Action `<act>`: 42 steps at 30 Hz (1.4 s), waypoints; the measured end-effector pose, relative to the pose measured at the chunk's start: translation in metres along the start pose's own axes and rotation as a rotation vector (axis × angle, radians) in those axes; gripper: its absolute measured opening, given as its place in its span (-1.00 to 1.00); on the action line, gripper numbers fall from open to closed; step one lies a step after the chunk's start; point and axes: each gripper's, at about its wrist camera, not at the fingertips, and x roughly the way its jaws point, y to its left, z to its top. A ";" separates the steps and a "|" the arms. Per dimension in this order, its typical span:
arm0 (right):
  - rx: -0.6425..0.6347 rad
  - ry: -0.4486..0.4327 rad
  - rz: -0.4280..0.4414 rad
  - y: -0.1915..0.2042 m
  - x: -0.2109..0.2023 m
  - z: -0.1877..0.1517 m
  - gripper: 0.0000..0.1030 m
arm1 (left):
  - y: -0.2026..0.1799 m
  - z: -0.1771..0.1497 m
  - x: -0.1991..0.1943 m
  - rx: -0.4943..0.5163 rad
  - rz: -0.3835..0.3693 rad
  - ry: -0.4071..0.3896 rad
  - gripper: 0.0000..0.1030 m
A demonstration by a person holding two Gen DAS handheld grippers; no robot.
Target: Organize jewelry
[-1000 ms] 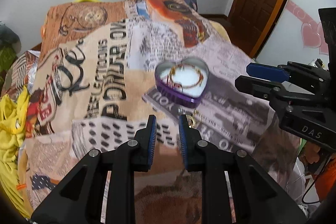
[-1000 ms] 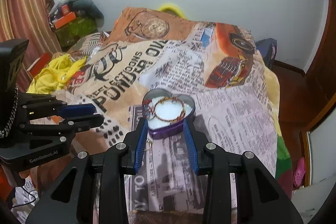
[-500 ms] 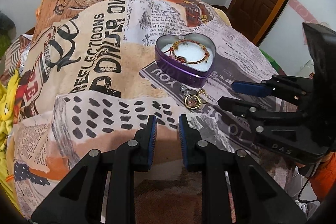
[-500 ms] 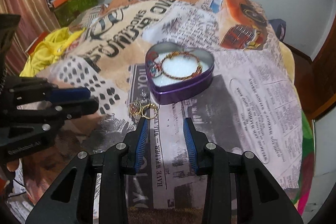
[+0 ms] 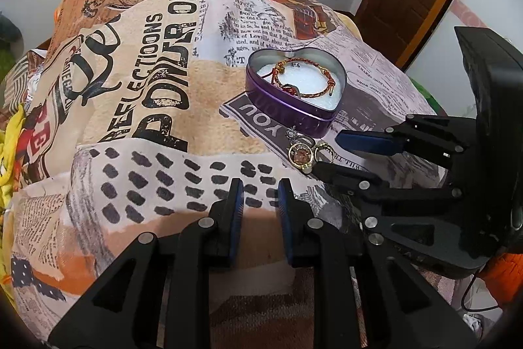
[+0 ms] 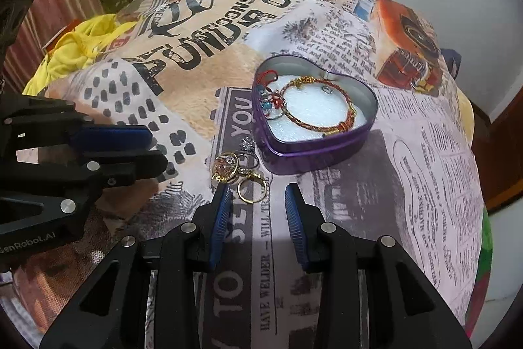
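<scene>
Left wrist view
Fingers: left gripper has its blue pads parted by a narrow gap with nothing between them; it hangs over the dotted patch of the printed blanket.
Other tool: right gripper comes in from the right side, its two fingers spread apart and empty, the tips straddling the rings.
Rings: a small cluster of gold rings lies on the blanket just in front of the heart-shaped tin, close to its wall; whether they touch it cannot be told.
Tin contents: a red and gold cord bracelet rests on the white liner.

Right wrist view
Fingers: right gripper is released, with a wide gap between the pads and nothing gripped.
Rings: the cluster sits just ahead of the fingertips and a little toward the left pad; one plain gold band lies nearest, partly inside the gap.
Tin: the purple heart tin stands ahead and slightly right of the rings, open, holding the bracelet and some small beaded pieces at its left lobe.
Left gripper: seen at the left edge, its tips near the rings but off to the side.

Judgement
Nearer hand: the right one, by a clear margin.
Key relation: the rings lie straight ahead and slightly left, so a short forward push with a small leftward shift should bracket the nearest band.
Risk: the bands lie flat and bunched, so closing may catch more than one.
</scene>
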 end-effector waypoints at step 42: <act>0.157 -0.052 0.089 -0.040 -0.026 -0.015 -0.47 | -0.032 0.023 0.028 0.091 -0.011 0.020 -0.65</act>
